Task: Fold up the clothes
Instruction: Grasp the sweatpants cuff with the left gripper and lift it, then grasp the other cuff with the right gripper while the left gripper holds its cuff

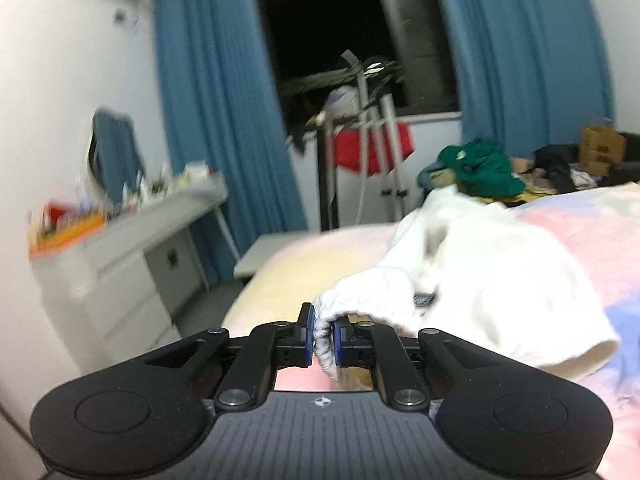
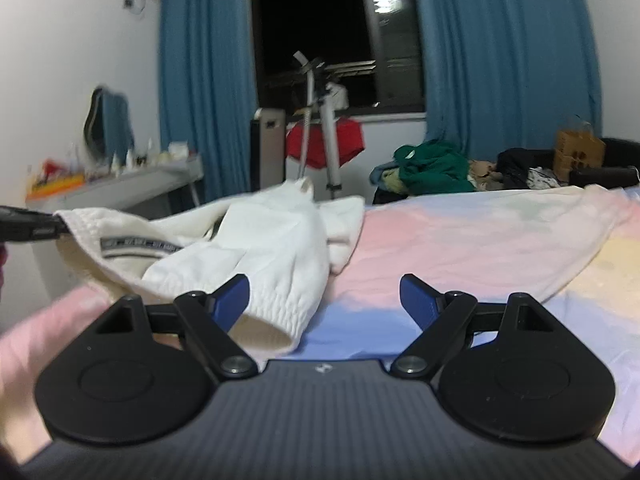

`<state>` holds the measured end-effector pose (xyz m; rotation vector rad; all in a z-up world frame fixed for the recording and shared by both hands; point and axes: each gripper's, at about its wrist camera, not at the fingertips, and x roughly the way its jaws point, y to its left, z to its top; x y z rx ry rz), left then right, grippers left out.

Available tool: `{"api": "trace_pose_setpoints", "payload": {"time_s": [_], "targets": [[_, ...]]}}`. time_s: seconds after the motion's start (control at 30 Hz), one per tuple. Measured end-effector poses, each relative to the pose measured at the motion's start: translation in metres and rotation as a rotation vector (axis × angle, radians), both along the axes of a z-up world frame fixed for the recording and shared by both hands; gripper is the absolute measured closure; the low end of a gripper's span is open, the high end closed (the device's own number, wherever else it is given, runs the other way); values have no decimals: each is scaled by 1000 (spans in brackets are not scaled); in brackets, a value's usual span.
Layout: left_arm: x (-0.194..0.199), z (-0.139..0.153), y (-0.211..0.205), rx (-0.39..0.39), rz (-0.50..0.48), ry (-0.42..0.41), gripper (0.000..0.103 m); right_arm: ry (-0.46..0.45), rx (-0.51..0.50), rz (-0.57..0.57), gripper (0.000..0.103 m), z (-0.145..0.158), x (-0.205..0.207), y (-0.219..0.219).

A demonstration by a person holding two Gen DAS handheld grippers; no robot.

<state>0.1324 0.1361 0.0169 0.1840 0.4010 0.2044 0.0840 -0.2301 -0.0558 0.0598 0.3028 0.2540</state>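
Observation:
A white knit sweater (image 1: 492, 276) lies crumpled on the pastel bedspread (image 1: 592, 236). My left gripper (image 1: 323, 330) is shut on the sweater's ribbed edge, lifting it off the bed. In the right wrist view the same sweater (image 2: 264, 240) lies ahead and to the left, its ribbed cuff (image 2: 276, 312) just inside the left finger. My right gripper (image 2: 325, 294) is open with nothing between its blue pads. The left gripper's tip (image 2: 36, 224) shows at the far left edge, pinching the sweater's hem by a grey label.
A heap of green and dark clothes (image 2: 432, 168) sits at the far end of the bed, beside a brown paper bag (image 2: 578, 154). A white cluttered desk (image 1: 132, 224) stands left; a drying rack with a red garment (image 2: 324, 144) stands before the blue curtains (image 2: 208, 80).

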Motion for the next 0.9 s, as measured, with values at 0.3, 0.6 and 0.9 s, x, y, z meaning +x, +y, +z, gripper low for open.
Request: {"api": "trace_pose_setpoints", "payload": {"time_s": [0.3, 0.6, 0.9], "targets": [[3, -35, 33, -31, 6, 88, 83, 215, 71, 85, 20, -27, 37, 26], [-6, -59, 48, -82, 48, 126, 67, 310, 14, 138, 27, -46, 71, 67], [1, -62, 57, -103, 67, 143, 65, 274, -71, 105, 42, -57, 128, 70]]}}
